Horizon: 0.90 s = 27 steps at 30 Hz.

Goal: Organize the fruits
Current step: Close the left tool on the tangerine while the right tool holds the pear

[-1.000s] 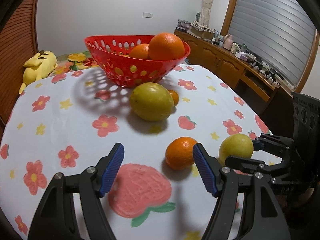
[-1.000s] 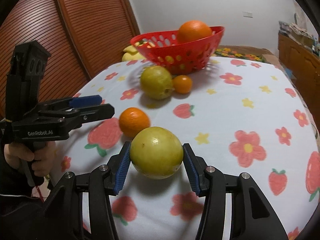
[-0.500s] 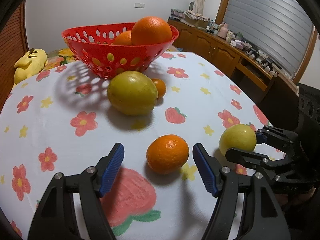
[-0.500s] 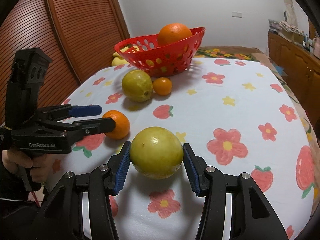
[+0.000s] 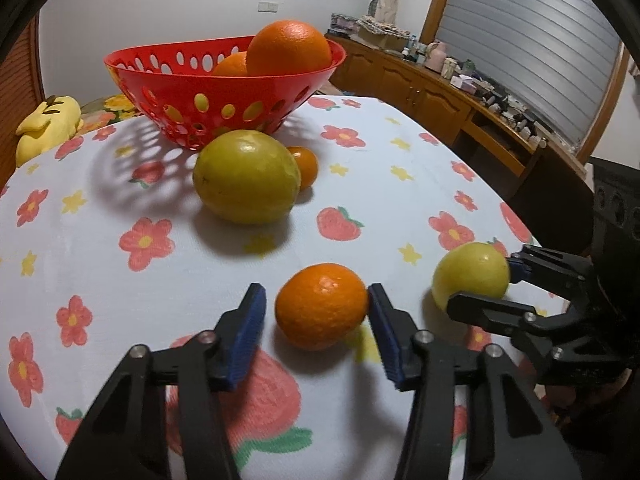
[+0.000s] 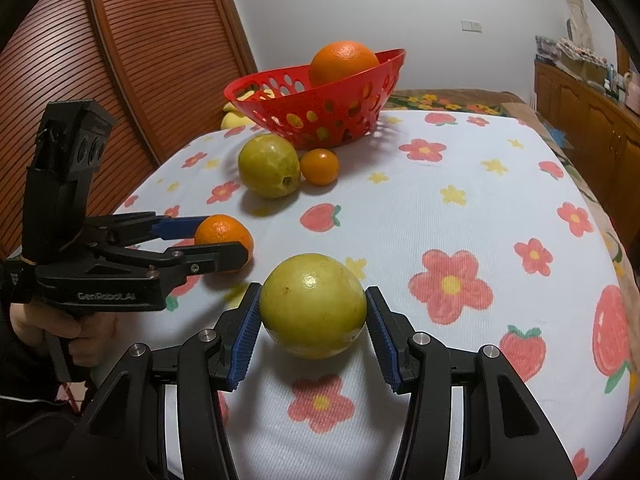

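Observation:
A small mandarin (image 5: 322,306) lies on the flowered tablecloth (image 5: 120,280) between the blue pads of my left gripper (image 5: 316,292), whose jaws are closing. The right pad touches it; a thin gap shows at the left pad. My right gripper (image 6: 313,288) is shut on a round yellow-green fruit (image 6: 313,306), just above the cloth. That fruit (image 5: 470,276) and the right gripper (image 5: 482,288) also show at the right of the left wrist view. The right wrist view shows the left gripper (image 6: 220,240) around the mandarin (image 6: 224,232). Further back stands a red perforated basket (image 5: 160,64) with oranges (image 5: 288,48).
A larger yellow-green fruit (image 5: 246,176) and a tiny mandarin (image 5: 306,164) lie in front of the basket. A yellow plush toy (image 5: 48,126) sits beyond the table's left edge. A wooden sideboard (image 5: 440,96) runs along the right, and a slatted wooden door (image 6: 120,60) behind the left hand (image 6: 76,332).
The left gripper came forward over the mandarin and its jaws narrowed from wide apart to close around it. The right gripper kept its hold on the yellow-green fruit.

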Each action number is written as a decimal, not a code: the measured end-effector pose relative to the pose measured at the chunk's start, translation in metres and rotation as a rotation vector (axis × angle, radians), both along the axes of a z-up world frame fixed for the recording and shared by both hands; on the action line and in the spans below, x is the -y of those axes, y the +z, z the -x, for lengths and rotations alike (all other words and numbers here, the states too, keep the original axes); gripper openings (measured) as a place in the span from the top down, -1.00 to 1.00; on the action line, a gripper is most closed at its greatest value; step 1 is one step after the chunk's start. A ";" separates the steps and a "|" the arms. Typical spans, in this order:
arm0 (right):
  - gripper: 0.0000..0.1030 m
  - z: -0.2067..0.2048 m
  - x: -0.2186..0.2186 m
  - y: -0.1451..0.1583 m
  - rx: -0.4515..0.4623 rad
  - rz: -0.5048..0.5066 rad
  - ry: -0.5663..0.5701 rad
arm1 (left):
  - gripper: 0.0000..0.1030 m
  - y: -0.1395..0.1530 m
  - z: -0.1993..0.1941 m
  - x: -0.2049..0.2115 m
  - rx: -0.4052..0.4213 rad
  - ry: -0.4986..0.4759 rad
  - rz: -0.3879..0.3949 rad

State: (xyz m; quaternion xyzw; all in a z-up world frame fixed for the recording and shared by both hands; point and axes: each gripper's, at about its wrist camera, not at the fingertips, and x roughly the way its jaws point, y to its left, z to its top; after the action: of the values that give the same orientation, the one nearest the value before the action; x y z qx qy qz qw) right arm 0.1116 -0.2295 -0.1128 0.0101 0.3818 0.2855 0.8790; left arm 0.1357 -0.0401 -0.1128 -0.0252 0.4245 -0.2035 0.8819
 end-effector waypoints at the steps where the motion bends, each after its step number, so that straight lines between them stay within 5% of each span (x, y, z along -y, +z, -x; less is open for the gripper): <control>1: -0.01 0.000 0.000 0.000 0.001 0.001 0.000 | 0.05 0.003 0.001 0.000 0.010 0.000 -0.006; 11: -0.01 -0.002 -0.002 0.007 0.016 0.004 0.001 | 0.16 0.035 0.007 -0.010 0.088 0.015 -0.005; 22: -0.01 -0.003 -0.004 0.009 0.015 0.008 0.005 | -0.03 0.011 0.003 -0.001 0.004 -0.012 -0.015; 27: -0.01 -0.003 -0.003 0.008 0.013 0.006 0.003 | 0.19 0.006 0.004 0.003 0.007 -0.033 -0.011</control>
State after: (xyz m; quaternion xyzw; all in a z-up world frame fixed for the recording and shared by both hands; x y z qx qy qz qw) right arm 0.1144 -0.2267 -0.1045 0.0049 0.3769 0.2855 0.8811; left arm 0.1318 -0.0434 -0.1072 -0.0125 0.4228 -0.2155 0.8801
